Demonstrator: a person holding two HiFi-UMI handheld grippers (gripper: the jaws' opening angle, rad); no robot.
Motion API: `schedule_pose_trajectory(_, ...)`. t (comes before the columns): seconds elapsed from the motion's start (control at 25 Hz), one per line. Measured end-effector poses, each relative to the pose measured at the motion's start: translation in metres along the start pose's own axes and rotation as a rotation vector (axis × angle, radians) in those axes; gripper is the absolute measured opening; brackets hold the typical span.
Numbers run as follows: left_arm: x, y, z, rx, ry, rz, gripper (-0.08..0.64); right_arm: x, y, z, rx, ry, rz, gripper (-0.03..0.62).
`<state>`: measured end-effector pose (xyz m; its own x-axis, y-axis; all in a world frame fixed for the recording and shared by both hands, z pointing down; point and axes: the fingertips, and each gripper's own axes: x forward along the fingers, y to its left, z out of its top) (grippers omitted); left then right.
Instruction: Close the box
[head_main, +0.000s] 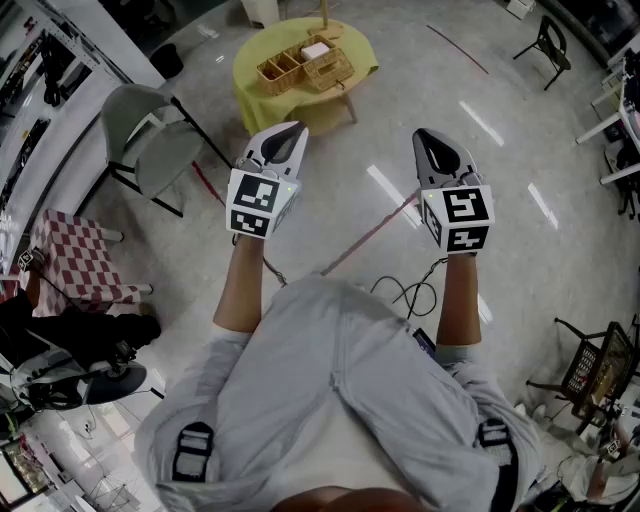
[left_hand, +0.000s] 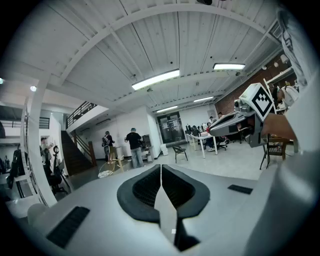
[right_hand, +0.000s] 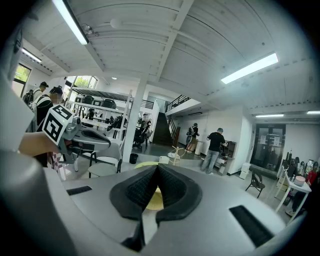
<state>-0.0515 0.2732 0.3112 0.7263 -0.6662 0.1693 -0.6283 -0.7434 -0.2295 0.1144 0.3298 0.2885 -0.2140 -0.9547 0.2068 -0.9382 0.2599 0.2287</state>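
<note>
The woven box (head_main: 304, 64) sits on the far round tabletop (head_main: 250, 72) under a yellow-green cloth, its compartments open to view, well apart from both grippers. The left gripper (head_main: 296, 128) and right gripper (head_main: 421, 134) are held side by side over the floor (head_main: 520, 200), both aimed toward that tabletop. The left gripper's fingers (left_hand: 144, 188) are clenched together with nothing between them. The right gripper's fingers (right_hand: 134, 189) are clenched on nothing too. A grey chair (head_main: 150, 138) stands to the left of the tabletop.
</note>
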Motion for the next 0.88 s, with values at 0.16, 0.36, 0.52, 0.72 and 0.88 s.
schedule_pose_trajectory(0.16, 0.011, -0.009, 0.000, -0.001, 0.010, -0.008, 0.035, 0.001, -0.011, -0.004, -0.002, 0.003, 0.017, 0.023)
schedule_pose_trajectory(0.36, 0.026, -0.024, -0.002, -0.019, 0.032, 0.009, 0.034, 0.000, -0.027, -0.013, 0.036, -0.009, 0.062, 0.023)
schedule_pose_trajectory(0.52, 0.031, -0.041, -0.006, -0.020, 0.059, 0.016, 0.035, -0.001, -0.037, -0.027, 0.043, -0.008, 0.094, 0.023)
schedule_pose_trajectory(0.72, 0.037, -0.046, -0.011, -0.034, 0.088, 0.047, 0.035, 0.002, -0.047, -0.033, 0.076, -0.021, 0.116, 0.023)
schedule_pose_trajectory(0.88, 0.053, -0.045, -0.012, -0.039, 0.087, 0.047, 0.035, 0.011, -0.064, -0.039, 0.116, -0.029, 0.103, 0.023)
